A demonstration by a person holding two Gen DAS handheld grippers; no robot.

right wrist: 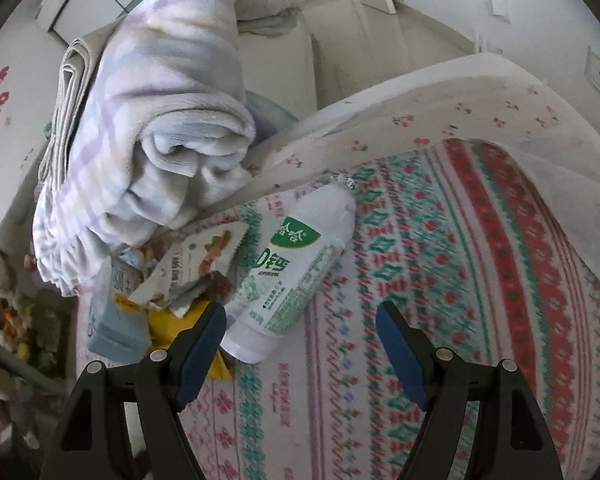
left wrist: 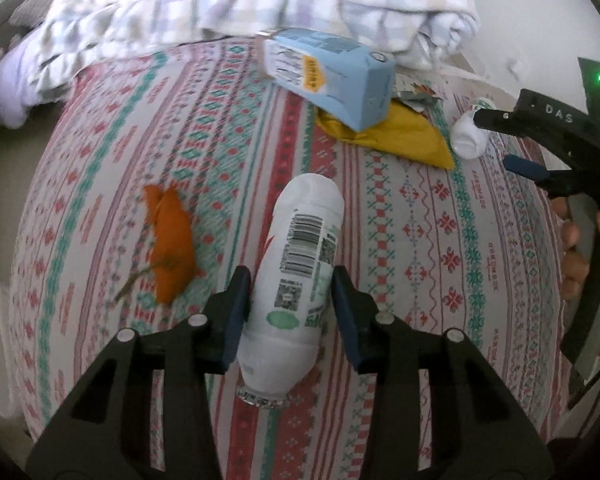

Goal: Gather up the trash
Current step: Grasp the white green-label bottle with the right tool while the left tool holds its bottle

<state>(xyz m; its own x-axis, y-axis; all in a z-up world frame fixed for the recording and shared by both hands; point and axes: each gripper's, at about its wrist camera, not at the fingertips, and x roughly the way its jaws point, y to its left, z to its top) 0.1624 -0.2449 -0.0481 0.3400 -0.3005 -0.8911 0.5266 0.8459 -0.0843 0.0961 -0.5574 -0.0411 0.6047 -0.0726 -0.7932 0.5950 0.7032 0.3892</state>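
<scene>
A white plastic bottle [left wrist: 296,280] with a barcode label sits between the fingers of my left gripper [left wrist: 290,300], neck toward the camera. Both blue pads press its sides, so the gripper is shut on it over the patterned bed sheet [left wrist: 420,240]. A second white bottle [right wrist: 292,272] with a green label lies on the sheet just ahead of my right gripper [right wrist: 300,308]. That gripper is open, its left finger near the bottle's base. The left wrist view shows the right gripper [left wrist: 494,140] at the right edge by this bottle [left wrist: 468,138].
A light blue carton [left wrist: 332,80] leans on a yellow wrapper [left wrist: 404,136]. An orange scrap [left wrist: 170,240] lies to the left. A torn snack wrapper [right wrist: 196,264] sits beside the second bottle. A checked blanket [right wrist: 152,120] is heaped at the back. A hand [left wrist: 572,240] holds the right gripper.
</scene>
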